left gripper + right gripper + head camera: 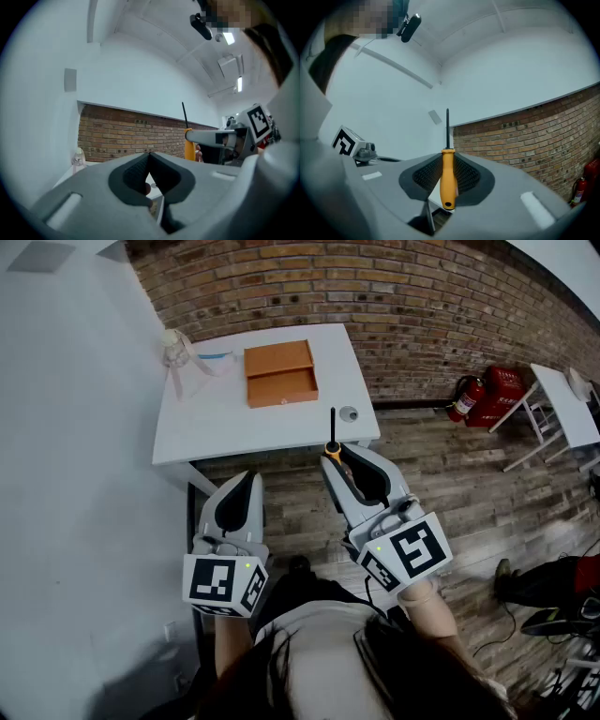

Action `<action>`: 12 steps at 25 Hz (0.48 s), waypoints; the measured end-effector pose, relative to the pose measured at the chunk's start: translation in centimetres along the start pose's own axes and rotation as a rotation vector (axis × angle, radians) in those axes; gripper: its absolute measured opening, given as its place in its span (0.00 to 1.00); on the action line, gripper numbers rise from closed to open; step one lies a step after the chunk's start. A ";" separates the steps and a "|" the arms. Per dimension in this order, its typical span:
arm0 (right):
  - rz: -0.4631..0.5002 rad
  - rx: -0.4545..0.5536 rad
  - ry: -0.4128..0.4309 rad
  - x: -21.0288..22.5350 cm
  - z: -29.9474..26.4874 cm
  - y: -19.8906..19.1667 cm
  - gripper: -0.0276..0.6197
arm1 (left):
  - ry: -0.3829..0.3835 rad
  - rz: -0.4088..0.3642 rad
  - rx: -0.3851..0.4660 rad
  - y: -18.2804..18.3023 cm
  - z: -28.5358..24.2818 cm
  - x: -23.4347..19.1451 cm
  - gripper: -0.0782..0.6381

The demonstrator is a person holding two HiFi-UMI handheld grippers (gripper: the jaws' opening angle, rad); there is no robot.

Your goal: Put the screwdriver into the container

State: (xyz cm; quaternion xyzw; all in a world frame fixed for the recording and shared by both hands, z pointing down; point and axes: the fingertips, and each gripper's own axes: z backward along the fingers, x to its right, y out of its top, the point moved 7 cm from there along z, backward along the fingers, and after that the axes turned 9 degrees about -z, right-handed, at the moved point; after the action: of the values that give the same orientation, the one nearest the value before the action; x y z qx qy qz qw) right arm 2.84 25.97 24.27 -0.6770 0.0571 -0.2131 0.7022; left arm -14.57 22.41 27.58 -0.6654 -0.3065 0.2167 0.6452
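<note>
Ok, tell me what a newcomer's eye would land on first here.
The yellow-handled screwdriver stands upright, clamped in the right hand-held gripper, its shaft pointing up. Ahead, an orange container lies on the white table by the brick wall. The left hand-held gripper is shut and empty.

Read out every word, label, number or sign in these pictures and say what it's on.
No readable text anywhere.
On the left hand-held gripper and right hand-held gripper: black-and-white square markers, no letters.
On the fire extinguisher: any label too small to read.
On the screwdriver and container: no print visible.
</note>
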 end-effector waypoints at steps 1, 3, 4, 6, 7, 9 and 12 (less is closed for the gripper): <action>0.001 0.003 -0.003 -0.1 -0.3 -0.1 0.16 | -0.002 0.002 0.003 -0.1 -0.1 -0.4 0.11; 0.001 0.009 -0.009 -0.2 -1.0 -0.3 0.16 | -0.005 0.007 0.008 -0.3 -0.3 -1.1 0.11; -0.001 0.011 -0.013 -0.2 -1.3 -0.3 0.16 | -0.006 0.009 0.008 -0.4 -0.4 -1.5 0.11; -0.004 0.010 -0.023 -0.2 -1.8 -0.6 0.16 | -0.010 0.011 0.007 -0.6 -0.6 -2.1 0.11; -0.005 0.009 -0.029 -0.2 -2.1 -0.7 0.16 | -0.013 0.011 0.006 -0.8 -0.8 -2.4 0.11; -0.002 0.008 -0.042 -0.1 -2.6 -0.9 0.16 | -0.022 0.007 0.004 -1.0 -1.2 -3.1 0.11; 0.009 0.010 -0.059 -0.1 -3.4 -0.9 0.16 | -0.037 0.002 0.006 -1.1 -1.8 -3.9 0.11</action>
State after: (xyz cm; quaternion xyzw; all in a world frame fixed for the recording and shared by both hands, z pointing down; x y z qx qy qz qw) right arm 1.27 22.86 24.84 -0.6792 0.0381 -0.1901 0.7079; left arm -16.28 18.39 28.40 -0.6599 -0.3169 0.2306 0.6410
